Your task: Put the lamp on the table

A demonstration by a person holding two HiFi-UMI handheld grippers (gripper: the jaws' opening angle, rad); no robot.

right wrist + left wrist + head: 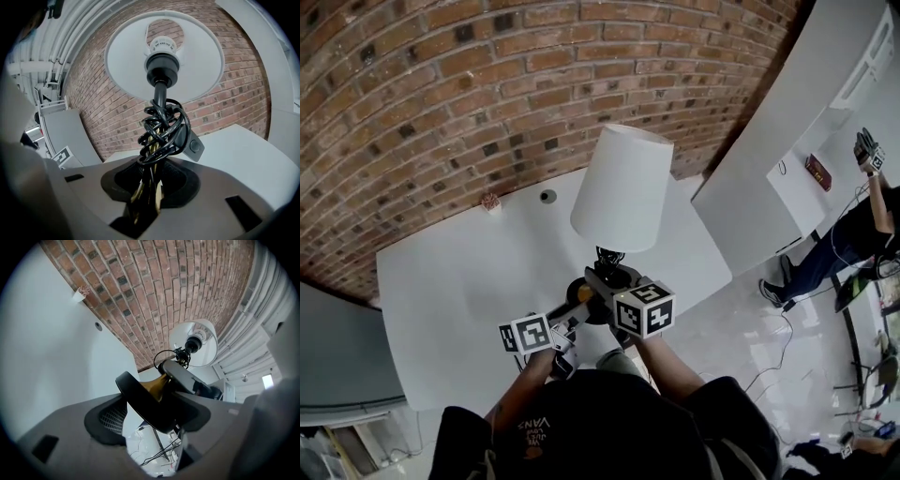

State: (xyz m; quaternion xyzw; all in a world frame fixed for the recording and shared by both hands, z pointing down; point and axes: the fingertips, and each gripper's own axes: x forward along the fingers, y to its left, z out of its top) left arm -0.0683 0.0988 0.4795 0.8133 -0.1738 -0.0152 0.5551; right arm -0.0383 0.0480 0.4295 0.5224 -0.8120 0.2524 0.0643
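The lamp has a white shade (pixel 623 187), a brass stem and a black round base (pixel 581 298). Both grippers hold it above the near edge of the white table (pixel 459 272). My left gripper (pixel 574 317) is shut on the black base (pixel 140 401), which sits tilted between its jaws. My right gripper (pixel 605 279) is shut on the brass stem (pixel 145 197), just under the wound black cord (pixel 161 131). The shade (pixel 164 61) opens straight above it, bulb socket showing. In the left gripper view the stem (pixel 157 385) rises to the shade (pixel 204 348).
A brick wall (pixel 487 84) backs the table. A small pot (pixel 491 202) and a round cable hole (pixel 547 196) sit at the table's far edge. A second white table (pixel 787 122) stands to the right, with a person (pixel 853 234) beside it. Cables (pixel 778 347) lie on the floor.
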